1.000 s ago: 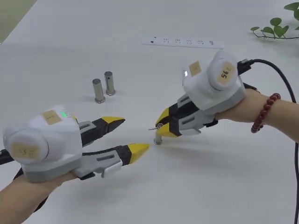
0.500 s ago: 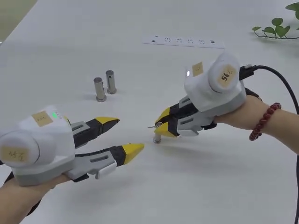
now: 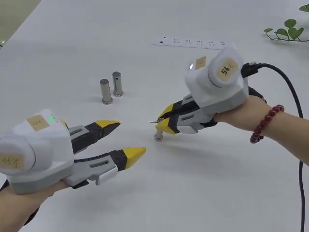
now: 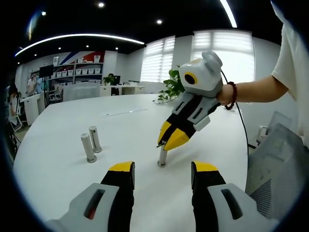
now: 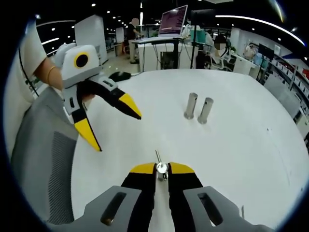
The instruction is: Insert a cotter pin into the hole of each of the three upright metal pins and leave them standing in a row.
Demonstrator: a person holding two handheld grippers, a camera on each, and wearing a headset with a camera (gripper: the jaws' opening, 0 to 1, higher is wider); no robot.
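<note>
Pinching the short grey metal pin (image 3: 158, 137), midway across the white tabletop (image 3: 212, 193), in the clamped right gripper (image 3: 163, 123), thin wire cotter pin (image 5: 156, 155) already through. Nudged nearer the two upright steel pins (image 3: 105, 91), closing up the row. Keeping left gripper (image 3: 122, 140) wide, empty.

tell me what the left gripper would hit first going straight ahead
Likely the lone metal pin, which stands dead ahead of the left gripper and its open jaws, with the right gripper shut on its top. Depth is unclear.

White bench (image 3: 72, 38) carries two upright grey steel pins (image 3: 106, 91) side by side, a third steel pin (image 3: 158, 137) apart, and a white power strip (image 3: 193, 42) beyond.
</note>
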